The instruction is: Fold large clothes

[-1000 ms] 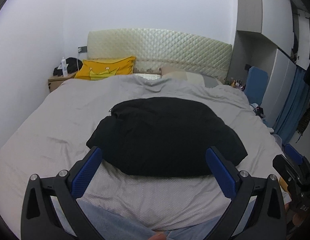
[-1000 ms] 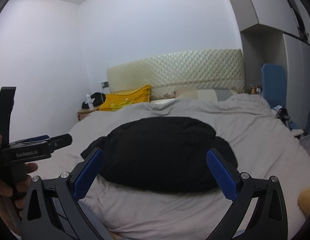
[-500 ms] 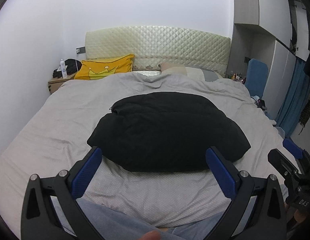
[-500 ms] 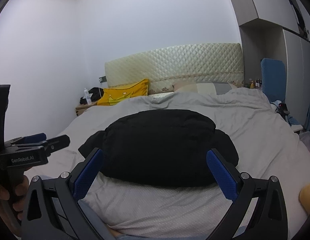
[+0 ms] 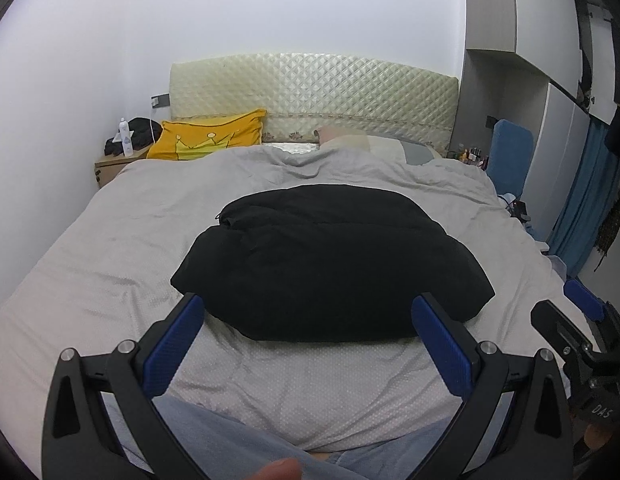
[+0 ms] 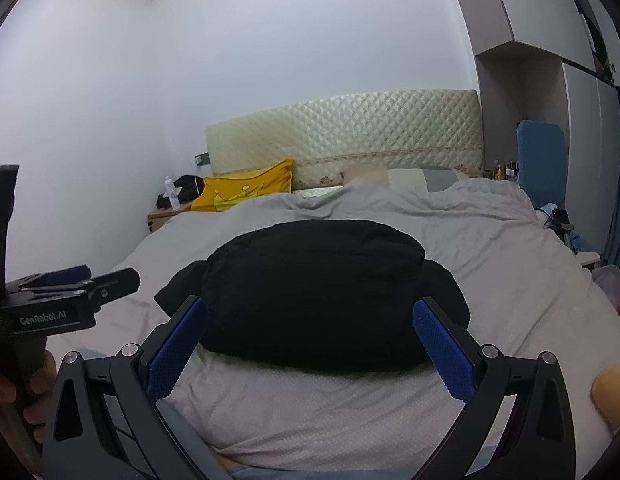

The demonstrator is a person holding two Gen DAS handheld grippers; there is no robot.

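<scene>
A bulky black garment (image 5: 330,264) lies folded in a thick bundle on the grey bed cover (image 5: 109,248), near the foot of the bed. It also shows in the right wrist view (image 6: 318,296). My left gripper (image 5: 307,320) is open and empty, held back from the garment's near edge. My right gripper (image 6: 310,324) is open and empty, also short of the garment. The left gripper shows from the side in the right wrist view (image 6: 69,296). The right gripper shows at the right edge of the left wrist view (image 5: 578,332).
A yellow pillow (image 5: 207,140) and a quilted headboard (image 5: 314,100) are at the far end. A nightstand (image 5: 113,164) with a bottle stands far left. A blue chair (image 5: 510,152) and wardrobe are on the right. The person's jeans (image 5: 213,436) are in the foreground.
Both grippers have drawn back and risen slightly from the garment. Both stay open. The garment has not moved.
</scene>
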